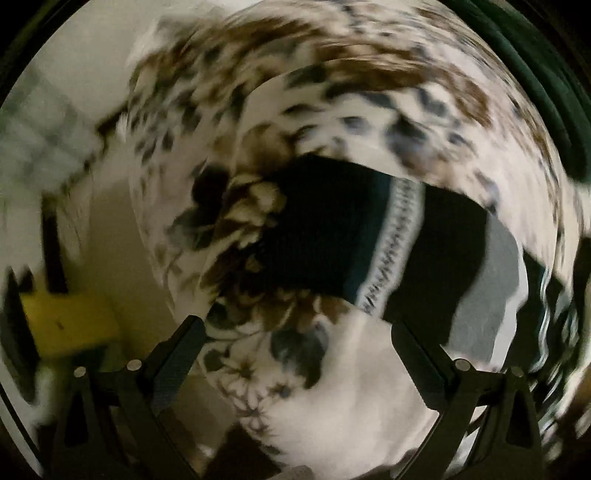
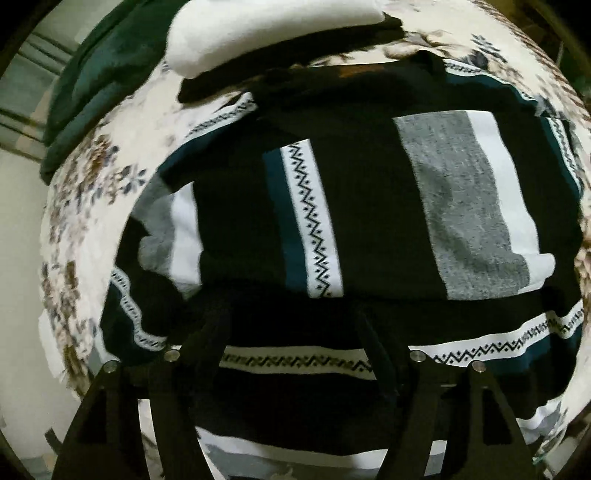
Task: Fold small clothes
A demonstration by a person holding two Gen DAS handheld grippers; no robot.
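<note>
Clearly, a striped knit garment [image 2: 369, 206] is being shown spread across a floral-print bedcover [image 2: 85, 206] in the right wrist view, with black panels, a teal band, a white band carrying a black zigzag pattern, and grey and white blocks. An upper layer of it is lying folded over a lower layer, whose zigzag band is running crosswise along the near edge. The right gripper [image 2: 291, 325] is being held low over that near part of the garment, its two dark fingers [image 2: 207, 332] standing apart; whether fabric is being touched by them cannot be told, since black is merging with black. At the far left, a folded white cloth [image 2: 273, 33] is resting on a black piece [image 2: 221, 86], and a dark teal fabric [image 2: 99, 74] is lying beside them at the far left edge of the bedcover. In the left wrist view, heavily blurred, the same garment [image 1: 369, 240] is being seen to the right on the bedcover [image 1: 332, 110], beyond the fingertips. The left gripper [image 1: 295, 328] is being held above the bedcover with its fingers [image 1: 184, 343] wide apart and nothing between them. A yellow object [image 1: 70, 321], too blurred to be named, is being seen at the near left, off the bedcover.
</note>
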